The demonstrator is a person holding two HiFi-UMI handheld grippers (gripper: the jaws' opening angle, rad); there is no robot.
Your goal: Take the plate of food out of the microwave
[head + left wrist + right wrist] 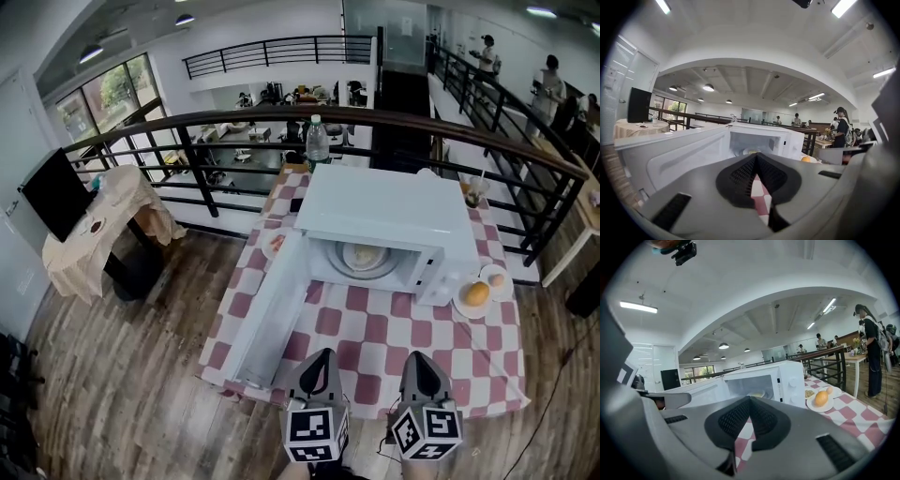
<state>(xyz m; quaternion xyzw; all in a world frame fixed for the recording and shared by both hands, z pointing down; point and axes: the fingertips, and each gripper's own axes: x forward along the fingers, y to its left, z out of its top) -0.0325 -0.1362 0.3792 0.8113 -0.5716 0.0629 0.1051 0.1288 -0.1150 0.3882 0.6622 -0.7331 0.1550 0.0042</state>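
Nearest me, left gripper [320, 358] and right gripper [423, 358] sit over the near desk [370, 330] edge, both with jaws together, nothing held. Plate of food [364, 257] is inside the microwave [386, 211], door [270, 311] swung wide. Risks I see: going in with jaws closed just shoves the plate back, a one-sided rim pinch tips the food, and the left gripper could clip the door.

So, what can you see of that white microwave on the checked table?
The boxy white microwave stands upright on the red-and-white checked tablecloth, its front facing the viewer. Its door, hinged on the left, is swung wide open. Inside, a pale plate of food sits in the cavity. Two round knobs are on its right front panel.
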